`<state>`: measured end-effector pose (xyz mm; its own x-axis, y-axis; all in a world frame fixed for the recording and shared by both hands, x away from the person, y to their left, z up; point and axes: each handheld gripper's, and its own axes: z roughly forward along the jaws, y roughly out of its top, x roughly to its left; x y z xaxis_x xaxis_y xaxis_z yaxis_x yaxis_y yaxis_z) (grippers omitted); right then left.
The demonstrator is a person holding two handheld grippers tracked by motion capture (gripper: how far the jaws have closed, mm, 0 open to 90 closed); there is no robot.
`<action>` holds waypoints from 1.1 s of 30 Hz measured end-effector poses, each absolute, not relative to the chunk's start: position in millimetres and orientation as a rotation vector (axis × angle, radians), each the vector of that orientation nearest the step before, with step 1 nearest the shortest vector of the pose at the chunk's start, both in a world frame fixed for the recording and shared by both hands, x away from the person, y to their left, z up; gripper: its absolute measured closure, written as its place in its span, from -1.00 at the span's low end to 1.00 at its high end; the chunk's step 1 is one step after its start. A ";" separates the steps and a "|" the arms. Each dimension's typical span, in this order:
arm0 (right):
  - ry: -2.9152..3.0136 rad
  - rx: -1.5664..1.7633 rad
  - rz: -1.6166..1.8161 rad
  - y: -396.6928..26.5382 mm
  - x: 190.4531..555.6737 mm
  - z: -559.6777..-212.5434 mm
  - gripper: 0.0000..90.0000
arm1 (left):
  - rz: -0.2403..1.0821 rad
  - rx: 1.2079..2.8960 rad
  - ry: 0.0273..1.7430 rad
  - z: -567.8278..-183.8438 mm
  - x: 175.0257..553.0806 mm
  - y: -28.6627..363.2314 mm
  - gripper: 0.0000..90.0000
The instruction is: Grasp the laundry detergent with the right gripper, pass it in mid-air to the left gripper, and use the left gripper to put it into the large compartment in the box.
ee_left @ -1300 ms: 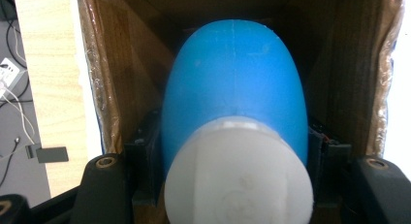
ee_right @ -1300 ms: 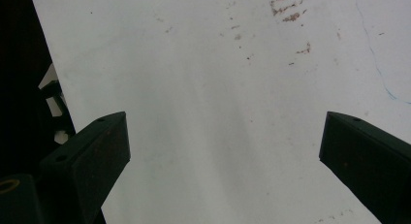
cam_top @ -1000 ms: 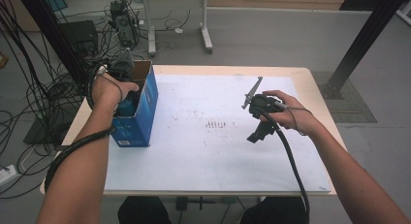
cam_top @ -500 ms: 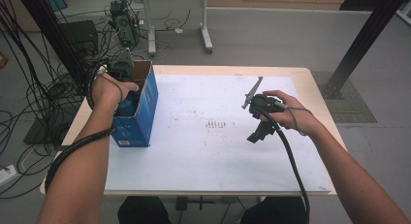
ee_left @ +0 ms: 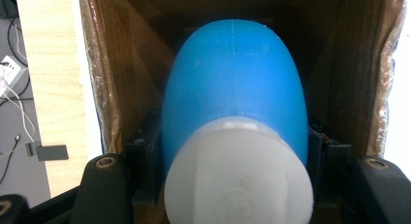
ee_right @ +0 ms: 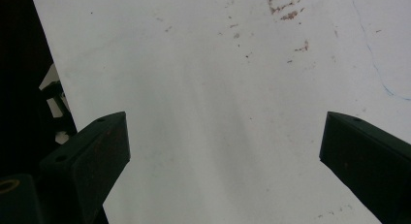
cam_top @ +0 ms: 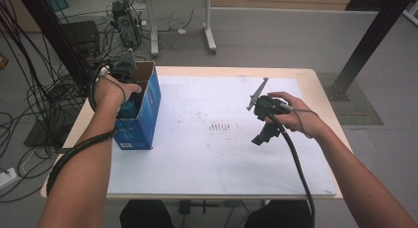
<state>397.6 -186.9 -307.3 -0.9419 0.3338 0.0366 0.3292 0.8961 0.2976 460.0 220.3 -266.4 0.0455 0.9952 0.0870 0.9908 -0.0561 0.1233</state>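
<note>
Bottle, blue with a white cap, sits inside the open box at the left edge of the table, cap end toward the left gripper. In the left gripper view the black jaws press on either side of its body just past the cap, clamped on it, with brown cardboard walls close on both sides. Whether the bottle is going in or coming out cannot be told; it sits deep in the box with the grip held. If it is to come out, the next move calls for a straight pull along the box's opening, since the walls leave little room and a skewed pull could drag the box along. If it is being placed, the jaws need only part and back out.

Right of centre, the right gripper hangs over the white mat, tilted down toward it. Its jaws stand wide apart with bare mat between them, holding and touching nothing. Farther off, faint reddish marks speckle the mat.
</note>
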 end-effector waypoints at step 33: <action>3.055 0.551 0.470 -188.4 399.8 -307.1 -0.92 | 0.249 2.223 2.110 -237.3 457.4 222.0 -0.34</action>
